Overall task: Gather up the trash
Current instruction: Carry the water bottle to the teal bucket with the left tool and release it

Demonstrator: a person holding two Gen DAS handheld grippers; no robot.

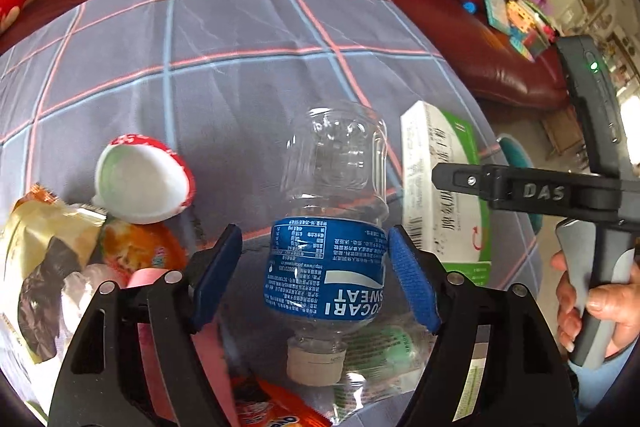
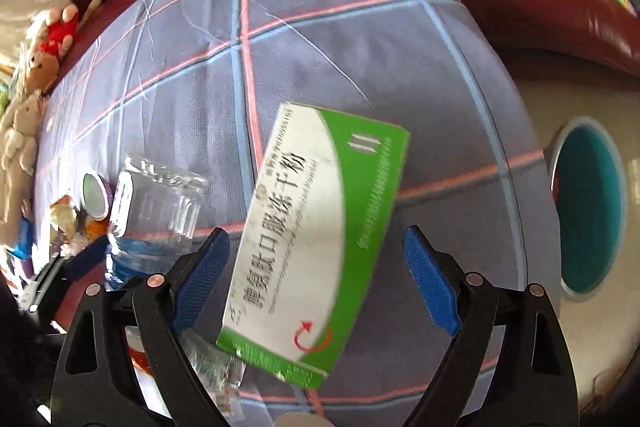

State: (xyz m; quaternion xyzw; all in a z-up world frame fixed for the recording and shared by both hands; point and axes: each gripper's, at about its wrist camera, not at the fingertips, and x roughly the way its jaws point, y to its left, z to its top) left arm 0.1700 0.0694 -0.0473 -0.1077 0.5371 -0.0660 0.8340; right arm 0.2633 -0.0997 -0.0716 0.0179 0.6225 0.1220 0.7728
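An empty Pocari Sweat bottle, light, crushable and slick, lies on the checked tablecloth between the left gripper's wide, untouching pads; its labelled middle is best pinched. The right gripper is spread wide over a stiff green-and-white medicine box.

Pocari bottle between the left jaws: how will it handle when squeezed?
The bottle looks empty, so probably very light. Its thin clear wall will likely dent under the left gripper pads. Round and lying on its side, it may roll if nudged.
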